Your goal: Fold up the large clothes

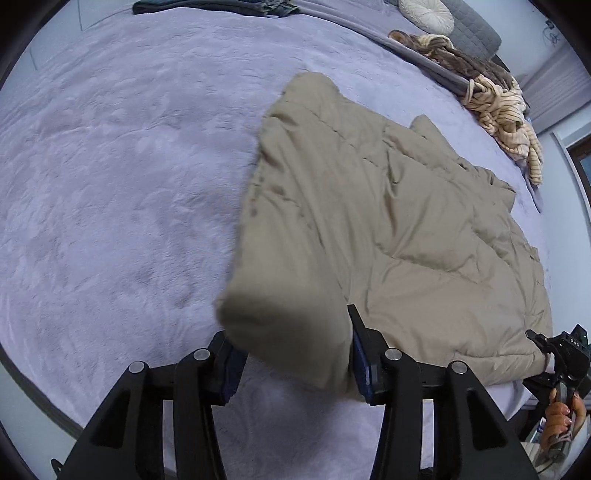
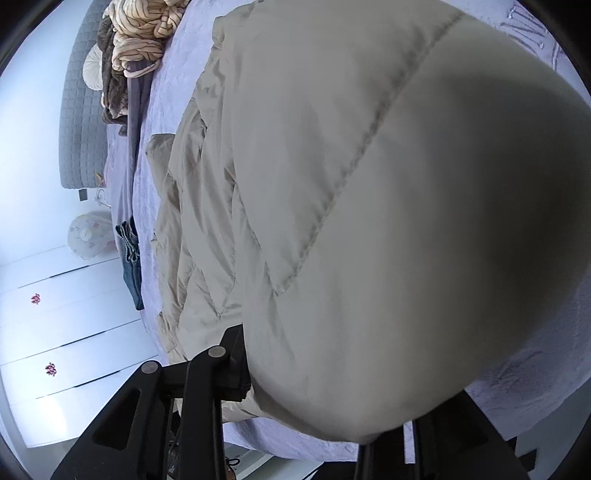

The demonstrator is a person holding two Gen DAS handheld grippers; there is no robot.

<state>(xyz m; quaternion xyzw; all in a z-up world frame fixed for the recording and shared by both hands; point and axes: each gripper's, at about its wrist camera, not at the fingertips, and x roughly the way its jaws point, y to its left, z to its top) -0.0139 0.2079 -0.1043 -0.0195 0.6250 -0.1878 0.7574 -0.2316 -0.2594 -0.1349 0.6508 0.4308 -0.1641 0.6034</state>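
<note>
The quilted beige coat lies spread on the lavender bedspread, filling the centre and right of the left wrist view, with one padded fold raised toward the lower centre of the frame. That fold sits between the fingers of the left gripper; the jaws stand partly apart, and whether the pads press the fabric cannot be told because the fold is blurred. In the right wrist view a bulky fold of the same coat covers the centre and right of the frame and hides one finger of the right gripper, so its grip also cannot be told. The coat appears light, thick and springy, with a smooth shell that is likely to slip, so a hold is best taken deep on a stitched seam or hem rather than on a puffed panel. Striped and brown clothes are piled at the upper right of the left wrist view, and folded jeans lie at the top edge. A person's hand holds the right gripper's handle at the lower right.
</note>
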